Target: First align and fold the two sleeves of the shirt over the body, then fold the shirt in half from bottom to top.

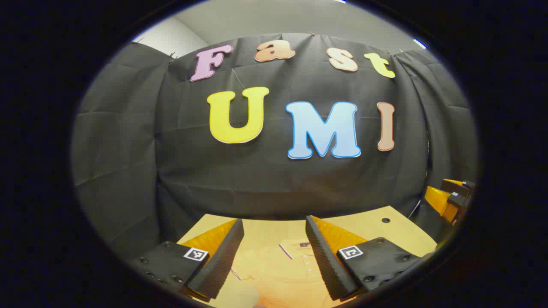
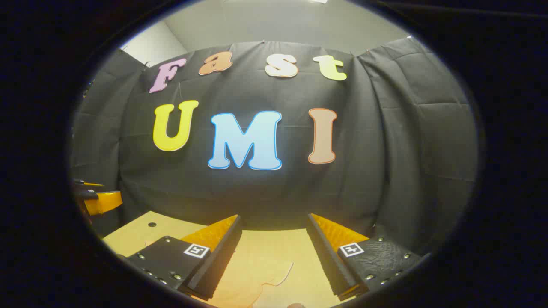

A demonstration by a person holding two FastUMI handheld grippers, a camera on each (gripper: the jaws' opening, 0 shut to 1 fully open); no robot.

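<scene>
In the left gripper view, the left gripper (image 1: pixel 274 252) hangs with its two fingers spread wide and nothing between them, directly above the collar end of a pale orange polo shirt (image 1: pixel 278 273) lying flat on the light wooden surface (image 1: pixel 376 229). Seen through that gap are the shirt's collar (image 1: pixel 299 246) and, just below it, a short buttoned placket (image 1: pixel 309 268). In the right gripper view, the right gripper (image 2: pixel 274 252) is likewise held apart and empty over the same shirt, where a curved cloth edge (image 2: pixel 282 276), probably a sleeve or hem though the view is too partial to say which, rests on the surface. The cloth looks thin, light and limp, so it is likely to sag, drape and slide on the smooth wood rather than hold any shape; it seems in no way fragile. A sound hold would be a pinch on a sleeve's outer cuff edge, one gripper to each sleeve, lifting only slightly so the body beneath the collar stays put. No fold appears to have been made yet. Beyond the shirt, a small dark hole (image 1: pixel 385 220) marks the far part of the surface, and behind it hangs the booth's black cloth wall (image 1: pixel 274 179).
</scene>
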